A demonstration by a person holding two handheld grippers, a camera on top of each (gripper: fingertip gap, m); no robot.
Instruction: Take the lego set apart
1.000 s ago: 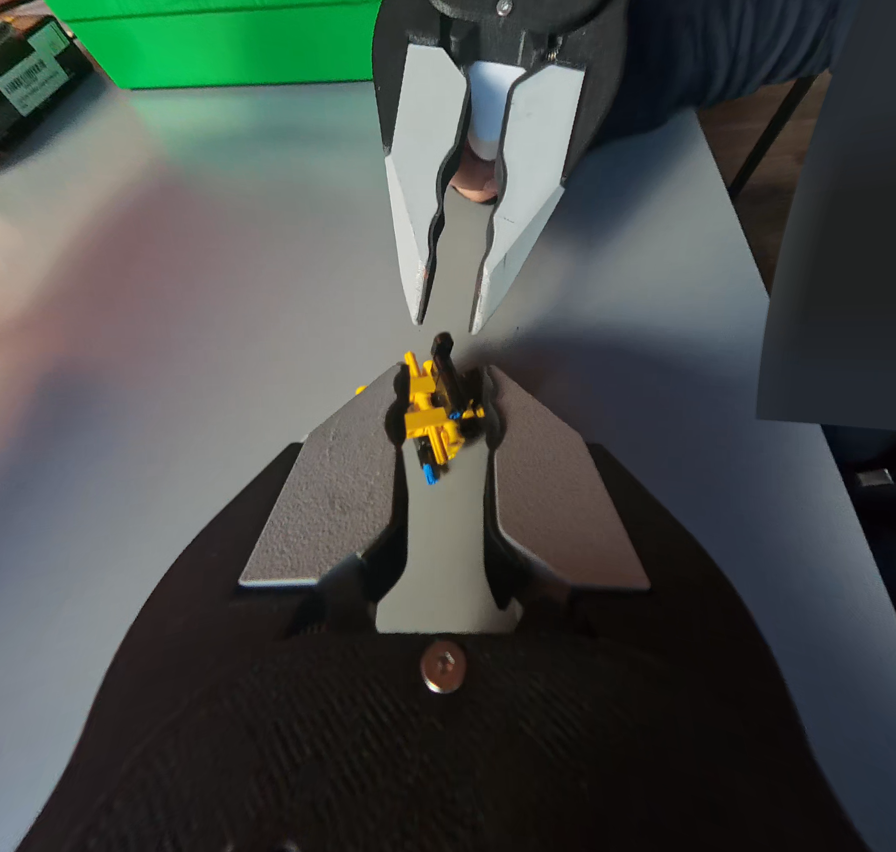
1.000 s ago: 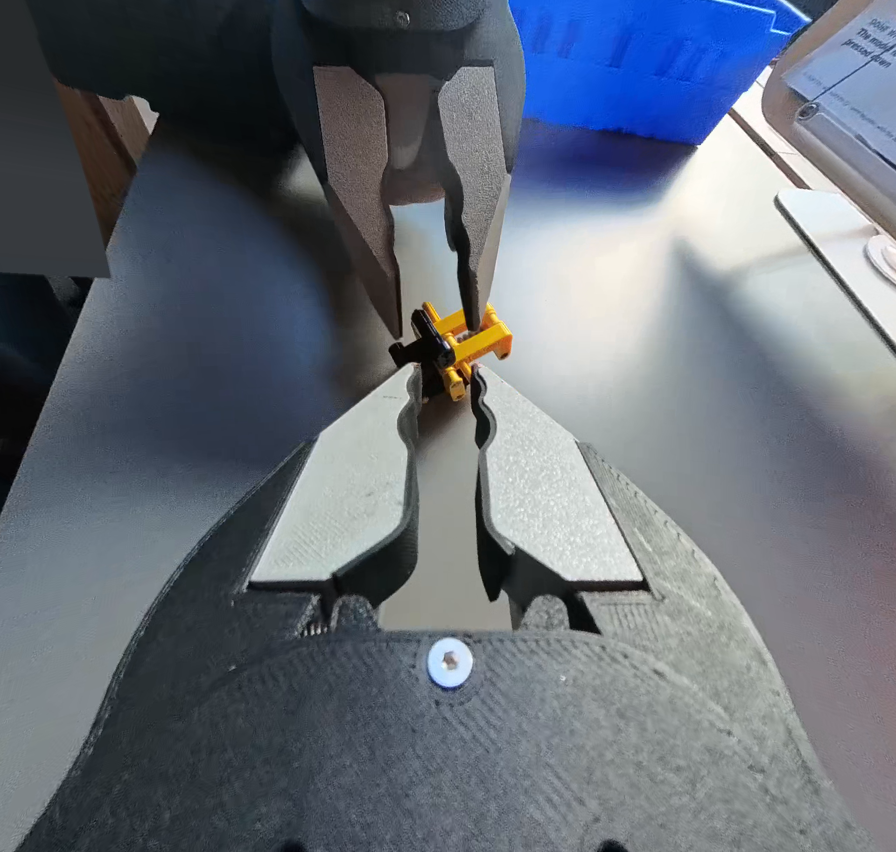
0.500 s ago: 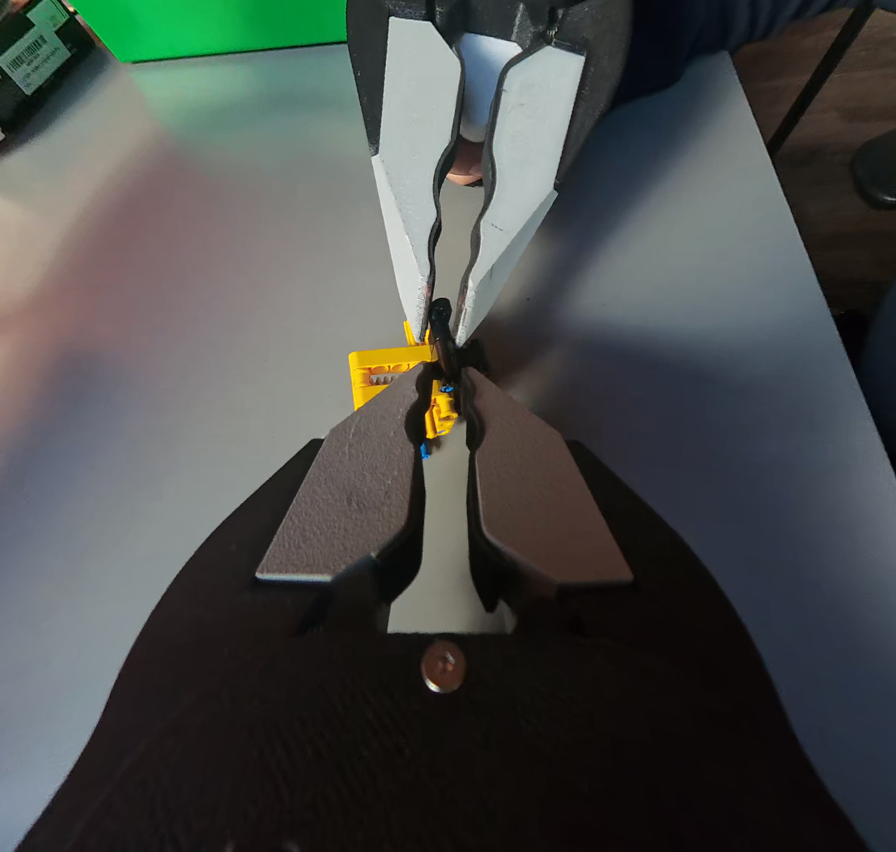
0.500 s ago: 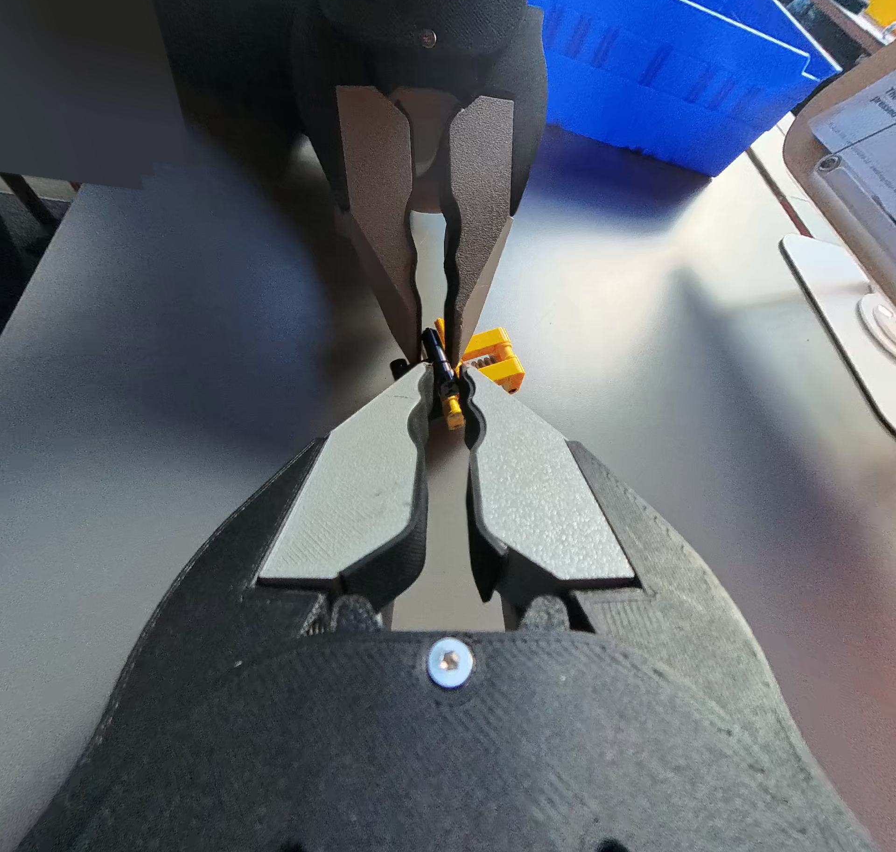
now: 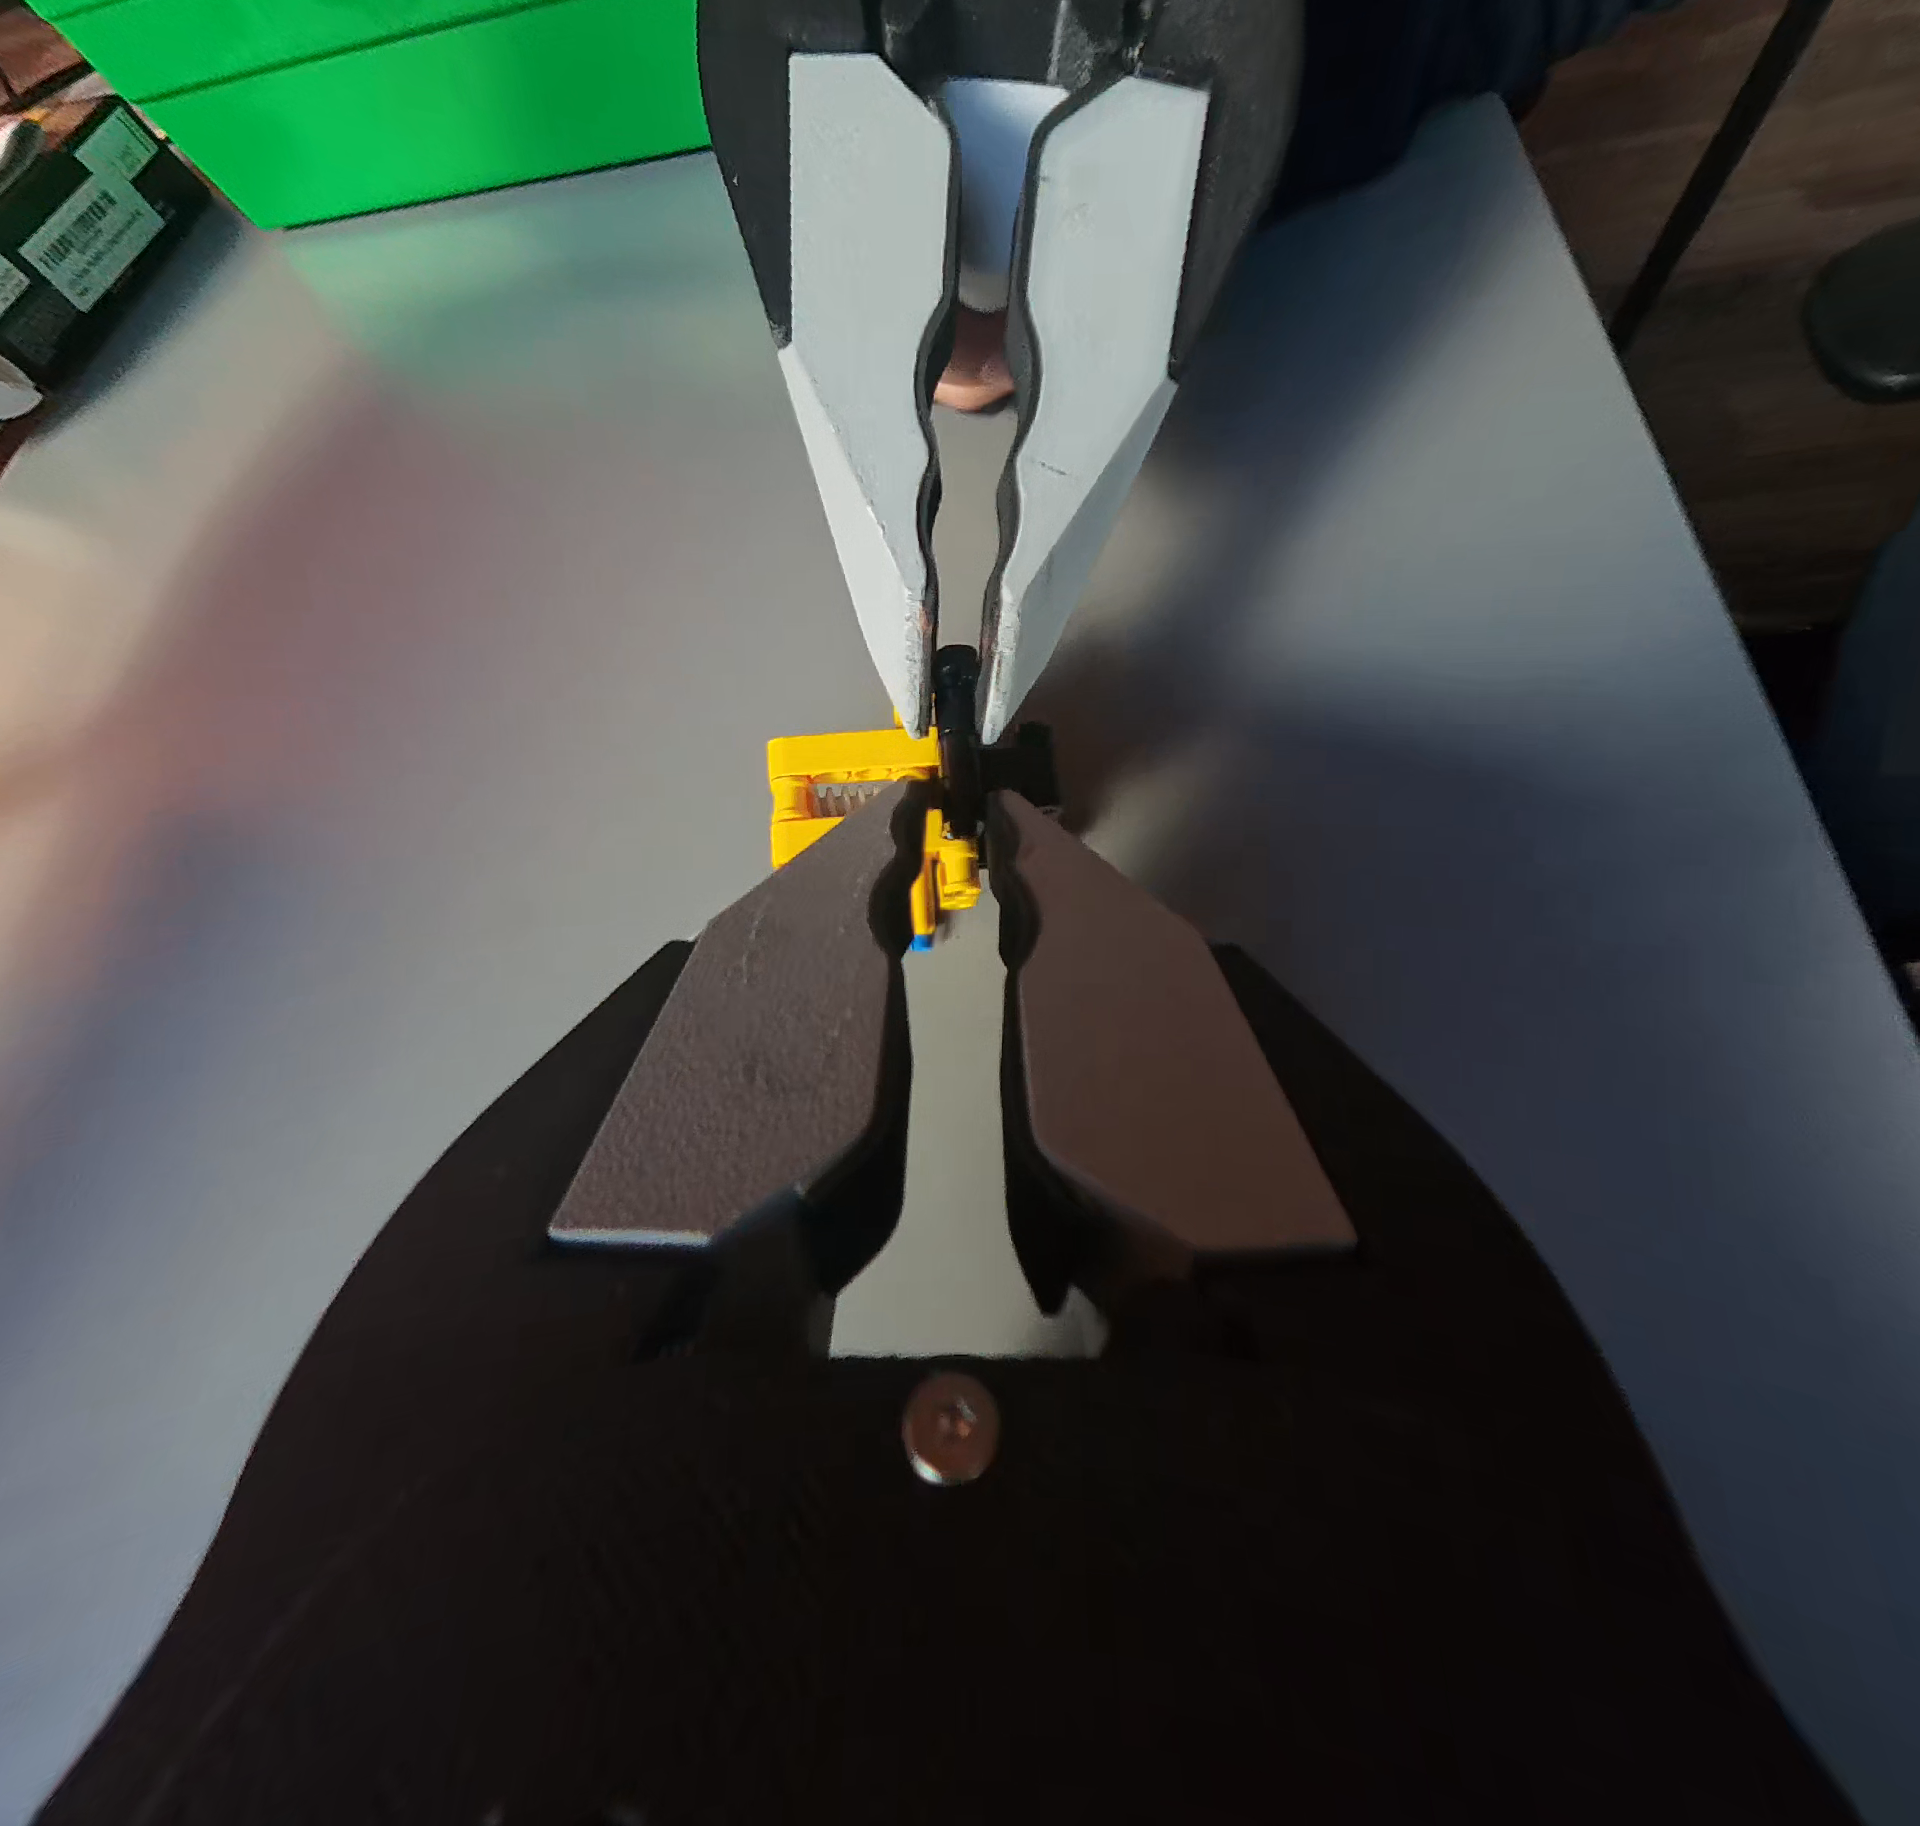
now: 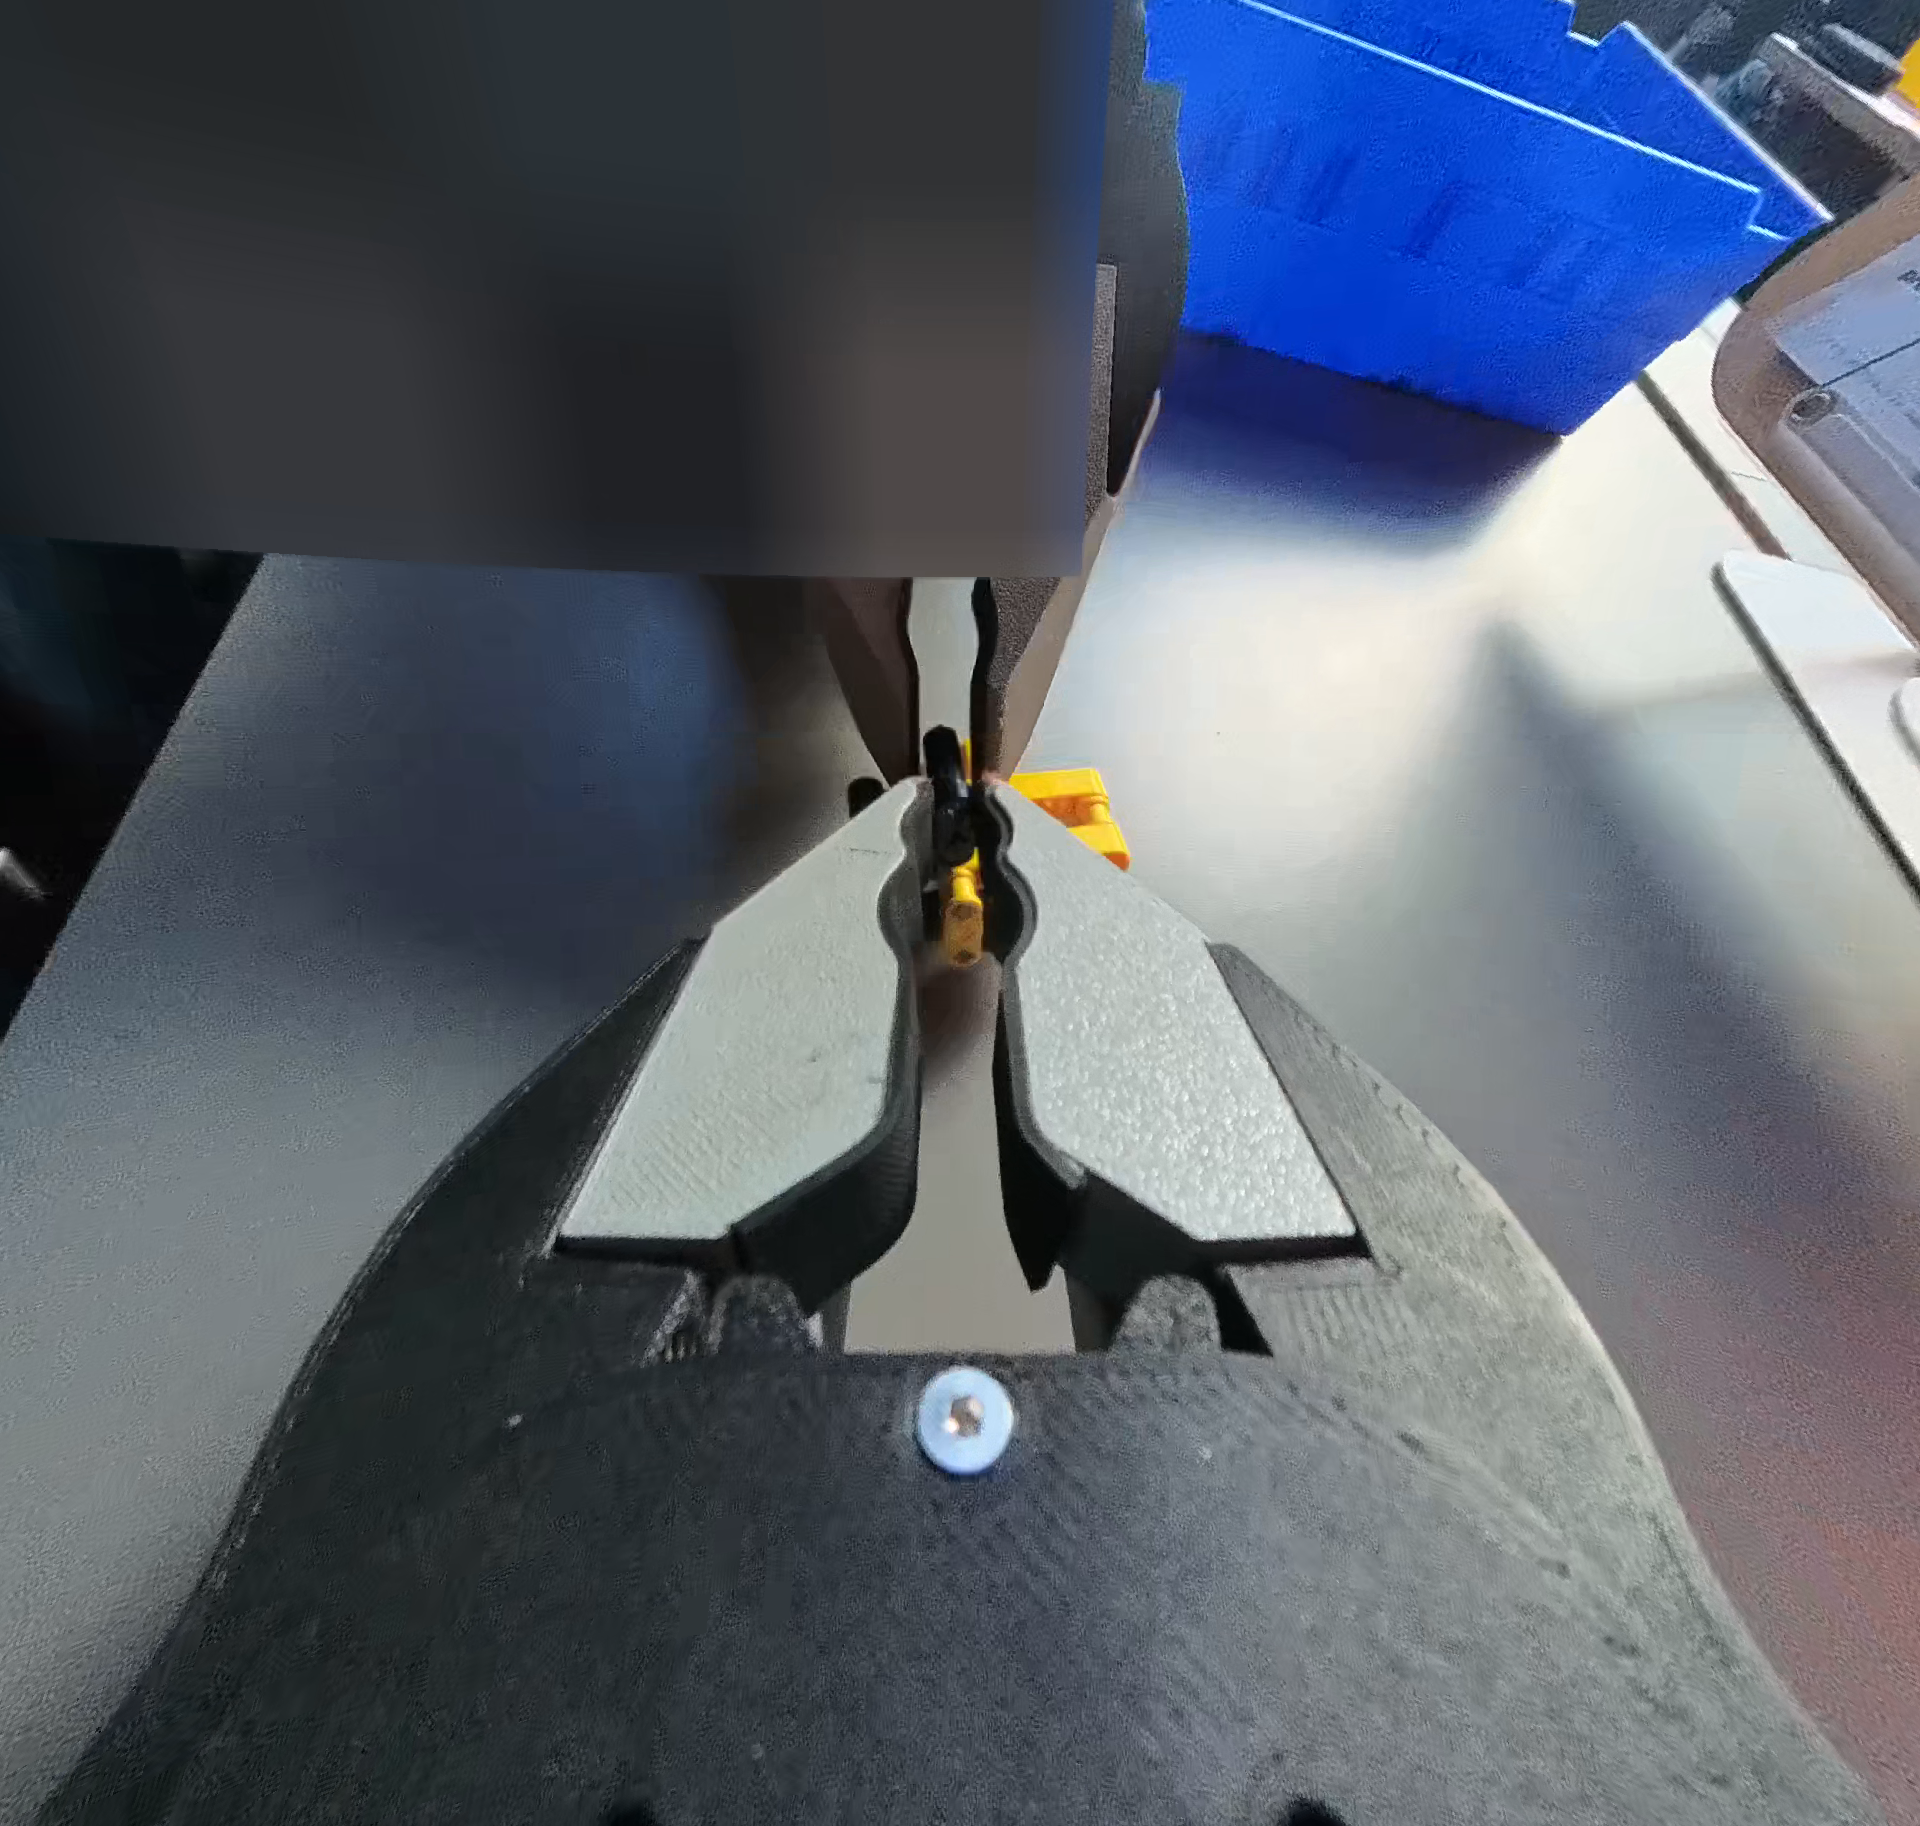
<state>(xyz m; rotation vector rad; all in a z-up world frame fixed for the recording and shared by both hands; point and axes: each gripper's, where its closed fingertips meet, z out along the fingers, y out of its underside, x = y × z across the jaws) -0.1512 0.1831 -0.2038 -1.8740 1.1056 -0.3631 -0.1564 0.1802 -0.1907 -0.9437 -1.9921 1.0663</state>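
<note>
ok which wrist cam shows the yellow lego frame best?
Left wrist view: the yellow lego frame shows its side and ribbed inside, left of the left gripper. Right wrist view shows only a corner behind the right gripper.

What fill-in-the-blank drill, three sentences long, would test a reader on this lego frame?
1. The lego set is mostly ____ in colour.
2. The right claw pinches a ____ coloured piece of the set.
3. Behind the left claw, the bin on the table is ____.

Missing words: yellow; black; blue
</note>
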